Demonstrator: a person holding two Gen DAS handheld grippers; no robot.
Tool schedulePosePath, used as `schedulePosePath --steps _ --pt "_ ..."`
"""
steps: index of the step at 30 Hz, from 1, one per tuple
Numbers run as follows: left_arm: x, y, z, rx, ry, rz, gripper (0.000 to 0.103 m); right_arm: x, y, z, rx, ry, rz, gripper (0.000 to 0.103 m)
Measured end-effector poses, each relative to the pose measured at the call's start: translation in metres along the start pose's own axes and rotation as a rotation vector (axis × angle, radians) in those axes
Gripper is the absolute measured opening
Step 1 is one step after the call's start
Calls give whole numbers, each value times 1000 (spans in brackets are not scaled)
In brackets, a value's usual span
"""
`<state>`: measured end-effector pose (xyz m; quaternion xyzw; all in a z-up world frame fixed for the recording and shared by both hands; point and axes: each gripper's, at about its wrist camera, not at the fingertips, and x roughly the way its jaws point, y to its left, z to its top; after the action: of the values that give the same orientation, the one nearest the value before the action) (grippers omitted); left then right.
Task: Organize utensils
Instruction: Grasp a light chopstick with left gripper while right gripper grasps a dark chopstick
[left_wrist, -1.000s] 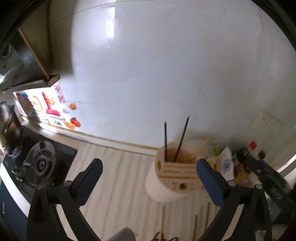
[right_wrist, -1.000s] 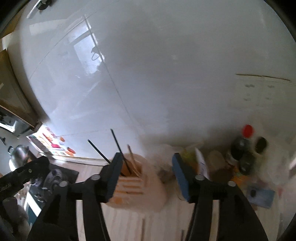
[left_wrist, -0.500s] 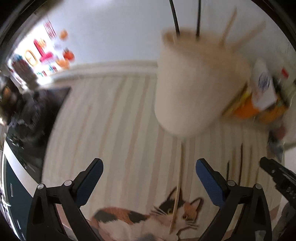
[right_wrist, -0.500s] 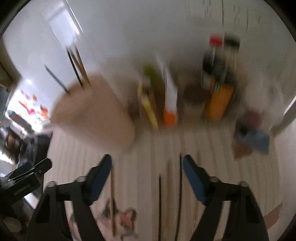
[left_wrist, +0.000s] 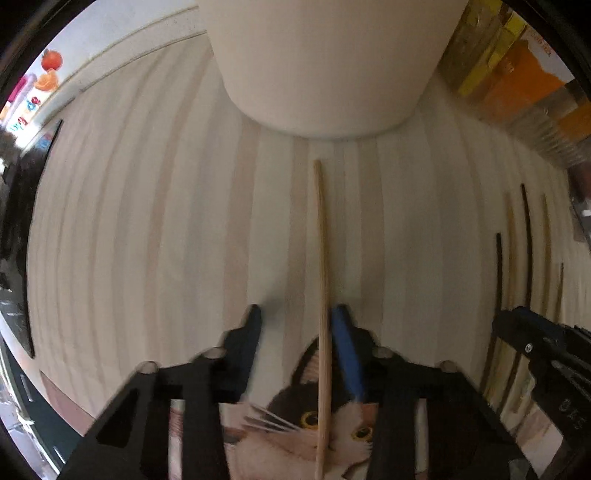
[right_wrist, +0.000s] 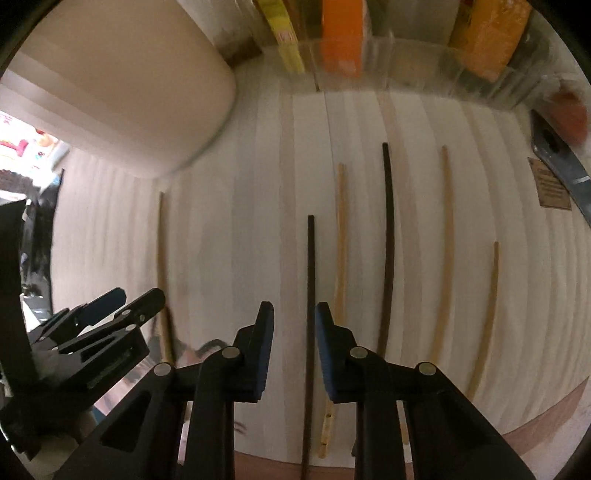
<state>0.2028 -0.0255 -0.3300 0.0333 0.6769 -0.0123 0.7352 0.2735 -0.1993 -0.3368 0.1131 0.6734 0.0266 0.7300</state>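
The striped mat covers the counter. A big cream holder stands on it at 12 o'clock in the left view, 10 o'clock in the right view. Yellow & orange packs sit at 12-1 o'clock in the right view.

A cat picture is printed on the mat at 6 o'clock, left view.

L gripper points down at the mat. Its jaws have just been closing. A light stick lies between them, right by the blue pad; can't tell if both pads press it, the far one still shows a gap.

R gripper points down too, jaws just been closing. A dark stick lies between them, small gaps both sides, not pinched.

More sticks lie on the mat at 1-3 o'clock of the R gripper: a light one, a 2nd dark one, 2 more light ones.
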Motion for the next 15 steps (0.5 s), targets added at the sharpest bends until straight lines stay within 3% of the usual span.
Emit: schedulePosePath --steps 1,2,4,8,11,15 --pt "0 0 0 3 3 -10 12 4 1 0 -4 10 -4 25" --pt "0 1 0 4 6 -2 5 8 1 -1 -6 20 -14 25" --pt "0 5 -3 10 1 18 5 16 1 -3 -18 35 -41 25" --pt "-3 24 -18 5 16 20 5 22 7 -7 -52 30 -132 11" --pt "-6 39 -31 -21 33 21 5 23 14 -11 -42 20 -174 8" --pt "-8 54 -39 -45 43 17 5 29 38 -15 -58 42 -116 6"
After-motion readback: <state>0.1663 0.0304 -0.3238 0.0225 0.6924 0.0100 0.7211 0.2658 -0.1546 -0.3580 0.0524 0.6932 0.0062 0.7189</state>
